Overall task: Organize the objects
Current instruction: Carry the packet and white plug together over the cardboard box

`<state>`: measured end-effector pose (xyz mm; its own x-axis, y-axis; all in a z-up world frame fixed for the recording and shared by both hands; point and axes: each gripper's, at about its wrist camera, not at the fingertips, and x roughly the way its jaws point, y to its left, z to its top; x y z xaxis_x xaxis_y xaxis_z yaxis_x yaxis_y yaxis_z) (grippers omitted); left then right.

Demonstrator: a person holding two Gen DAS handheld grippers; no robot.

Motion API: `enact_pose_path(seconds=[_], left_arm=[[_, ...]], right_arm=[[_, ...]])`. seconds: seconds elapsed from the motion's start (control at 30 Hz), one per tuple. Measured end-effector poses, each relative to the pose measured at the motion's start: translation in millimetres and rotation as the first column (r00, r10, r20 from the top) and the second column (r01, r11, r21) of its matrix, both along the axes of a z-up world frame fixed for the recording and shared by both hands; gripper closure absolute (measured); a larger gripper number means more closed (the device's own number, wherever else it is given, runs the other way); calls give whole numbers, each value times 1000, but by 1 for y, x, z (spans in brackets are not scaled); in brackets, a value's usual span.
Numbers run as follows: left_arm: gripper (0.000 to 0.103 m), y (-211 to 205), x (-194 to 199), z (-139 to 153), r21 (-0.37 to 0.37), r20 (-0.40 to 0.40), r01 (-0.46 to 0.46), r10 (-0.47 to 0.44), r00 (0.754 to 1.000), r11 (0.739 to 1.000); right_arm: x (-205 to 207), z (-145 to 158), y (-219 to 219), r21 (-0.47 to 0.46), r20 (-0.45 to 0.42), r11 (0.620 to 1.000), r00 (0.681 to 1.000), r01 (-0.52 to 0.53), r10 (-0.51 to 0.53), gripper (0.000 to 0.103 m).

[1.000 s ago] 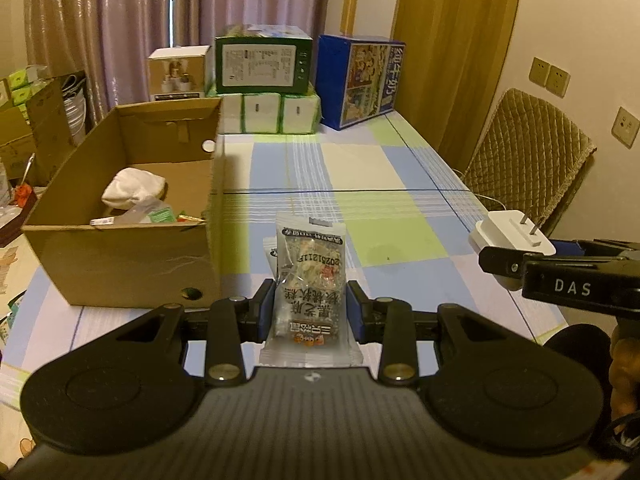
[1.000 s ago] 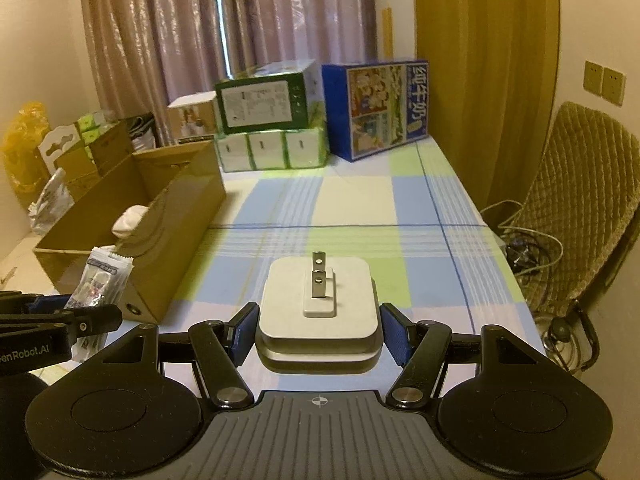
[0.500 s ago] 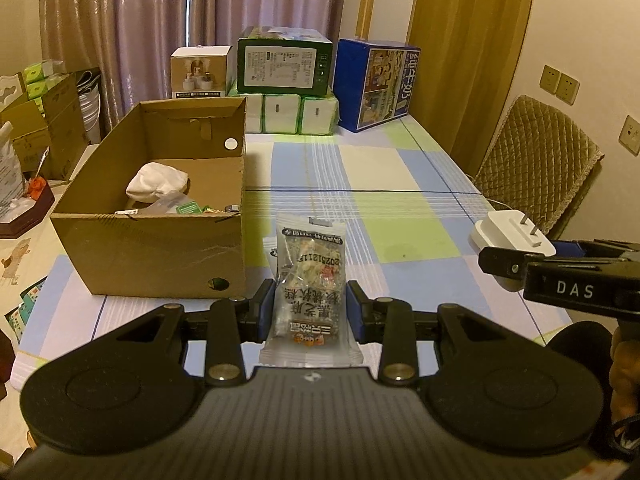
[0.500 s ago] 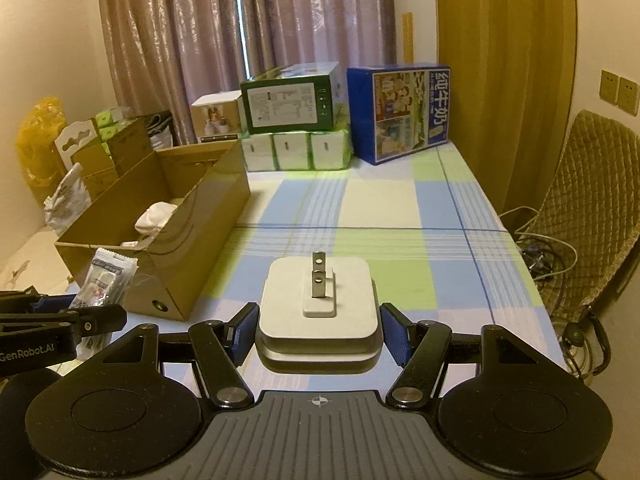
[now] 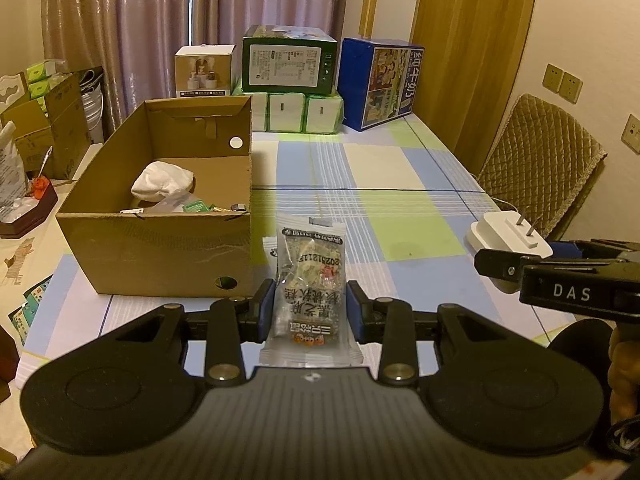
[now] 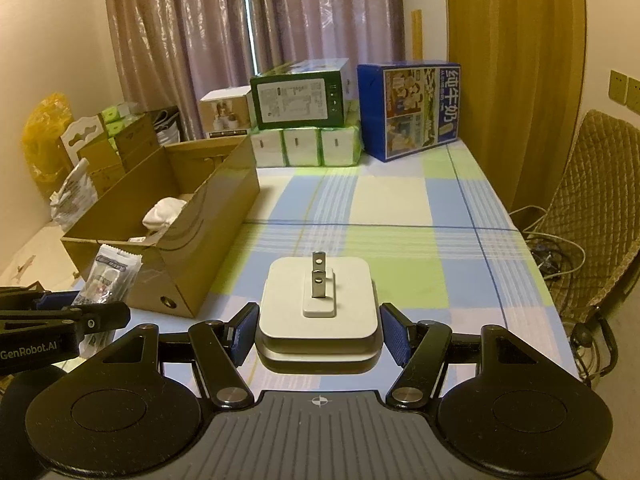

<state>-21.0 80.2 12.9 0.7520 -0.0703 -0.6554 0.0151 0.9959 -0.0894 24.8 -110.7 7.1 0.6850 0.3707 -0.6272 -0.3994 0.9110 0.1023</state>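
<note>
My left gripper [image 5: 311, 306] is shut on a clear snack packet [image 5: 310, 280] with dark printing, held upright above the checked tablecloth. That packet [image 6: 106, 284] also shows at the left of the right wrist view. My right gripper [image 6: 318, 330] is shut on a white square power adapter [image 6: 318, 304], prongs pointing up; the adapter [image 5: 506, 236] appears at the right of the left wrist view. An open cardboard box [image 5: 160, 248] stands left of the packet, holding a white cloth [image 5: 162, 182] and small items. Both grippers hover in front of and to the right of the box.
Stacked at the table's far end are a green carton [image 5: 288, 60], white packs [image 5: 300, 112], a blue milk carton [image 5: 380, 84] and a small white box [image 5: 204, 66]. A quilted chair [image 5: 536, 160] stands at the right edge, with cables [image 6: 556, 248] beside it. More cartons [image 6: 120, 140] crowd the left.
Both grippers have risen and drawn back a little, so more of the box's inside and the room shows. Each keeps hold of its object.
</note>
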Motion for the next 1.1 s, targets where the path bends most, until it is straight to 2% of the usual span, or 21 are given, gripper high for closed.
enact_pose_path(seconds=[0.43,1.1], left_arm=[[71,25,-4,5,20,1,-41,41,999,999],[71,95,-6,14,29,-5,-127,127,992,992]], right_arm=[[-2,-2,27,-1,-3,998,998,-55,55,41],[-3,1,101,0,-5,981,981,-196,196,41]])
